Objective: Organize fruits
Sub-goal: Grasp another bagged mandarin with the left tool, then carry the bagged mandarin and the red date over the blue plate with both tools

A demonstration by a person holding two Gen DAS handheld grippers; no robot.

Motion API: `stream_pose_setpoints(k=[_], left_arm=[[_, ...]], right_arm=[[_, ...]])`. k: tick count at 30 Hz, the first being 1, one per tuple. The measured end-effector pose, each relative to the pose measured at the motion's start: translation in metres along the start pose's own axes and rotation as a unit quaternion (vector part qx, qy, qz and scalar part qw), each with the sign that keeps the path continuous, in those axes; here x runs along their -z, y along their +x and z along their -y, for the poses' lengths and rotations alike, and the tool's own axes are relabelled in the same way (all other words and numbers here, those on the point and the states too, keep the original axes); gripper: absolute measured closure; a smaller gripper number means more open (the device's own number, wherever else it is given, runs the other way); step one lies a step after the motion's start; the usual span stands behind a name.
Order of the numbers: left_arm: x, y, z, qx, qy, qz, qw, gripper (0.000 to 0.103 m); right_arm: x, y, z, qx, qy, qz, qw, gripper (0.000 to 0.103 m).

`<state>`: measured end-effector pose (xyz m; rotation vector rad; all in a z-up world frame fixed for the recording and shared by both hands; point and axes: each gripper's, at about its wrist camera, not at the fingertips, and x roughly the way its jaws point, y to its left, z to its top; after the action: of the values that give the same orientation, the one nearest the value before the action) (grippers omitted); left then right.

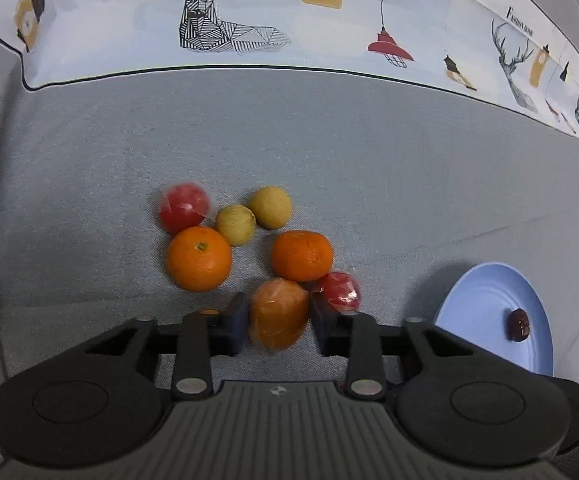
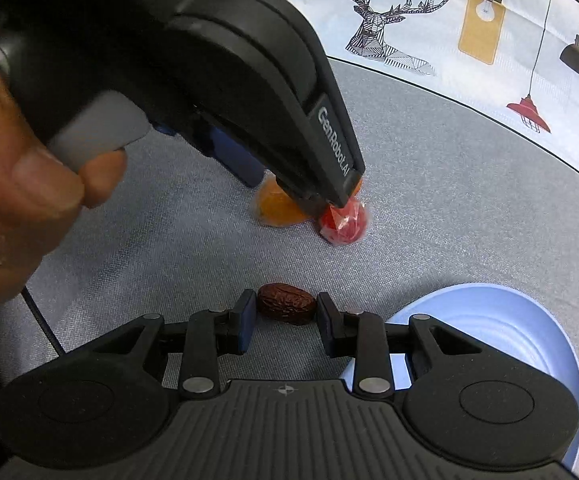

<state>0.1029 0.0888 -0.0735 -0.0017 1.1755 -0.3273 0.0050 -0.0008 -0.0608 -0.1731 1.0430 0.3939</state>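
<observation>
Mostly undone, by my reading. One dark wrinkled date (image 1: 518, 324) lies on the pale blue plate (image 1: 477, 300) at near right in the left wrist view; a second date (image 2: 286, 303) sits lengthwise between the pads of the right gripper (image 2: 285, 322), apparently gripped, just left of the plate rim (image 2: 449, 296) and not yet over it.

The left gripper (image 1: 276, 322) brackets a film-wrapped orange fruit (image 1: 277, 314). Its jaws stand at both flanks, pads at or very close to the wrap; firm contact cannot be confirmed.

Loose in the cluster beyond it:
- two bare oranges (image 1: 199, 258) (image 1: 302, 255)
- two yellowish round fruits (image 1: 235, 224) (image 1: 270, 206)
- two wrapped red fruits, far left (image 1: 183, 208) and near right (image 1: 339, 291), the latter touching the wrapped orange.

Judgement: two fruits in hand or placed, six left.

Surface is grey woven cloth (image 1: 329, 152), slightly creased. Along its far edge runs a white printed fabric (image 1: 121, 32) with geometric deer, hanging lamps and yellow tags. A person's hand (image 2: 13, 184) holds the left gripper's trigger.
</observation>
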Motion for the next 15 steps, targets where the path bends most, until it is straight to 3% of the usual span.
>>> stream_pose_setpoints(k=[3,8,12,15], left_arm=[[0.002,-0.007,-0.003,-0.007,-0.012,0.006,0.9999,0.068],[0.010,-0.036,-0.010,-0.018,-0.041,0.054,0.9975,0.068],[0.018,-0.064,0.000,-0.060,-0.025,0.106,0.9923,0.068],[0.026,-0.084,0.013,-0.065,-0.022,0.127,0.9894,0.068]], right_arm=[[-0.001,-0.005,0.002,0.002,0.002,0.010,1.000,0.069],[-0.003,-0.027,0.009,0.012,0.013,0.037,0.999,0.069],[-0.011,-0.061,0.026,0.022,0.039,0.066,0.997,0.069],[-0.015,-0.093,0.047,0.026,0.075,0.091,0.993,0.069]])
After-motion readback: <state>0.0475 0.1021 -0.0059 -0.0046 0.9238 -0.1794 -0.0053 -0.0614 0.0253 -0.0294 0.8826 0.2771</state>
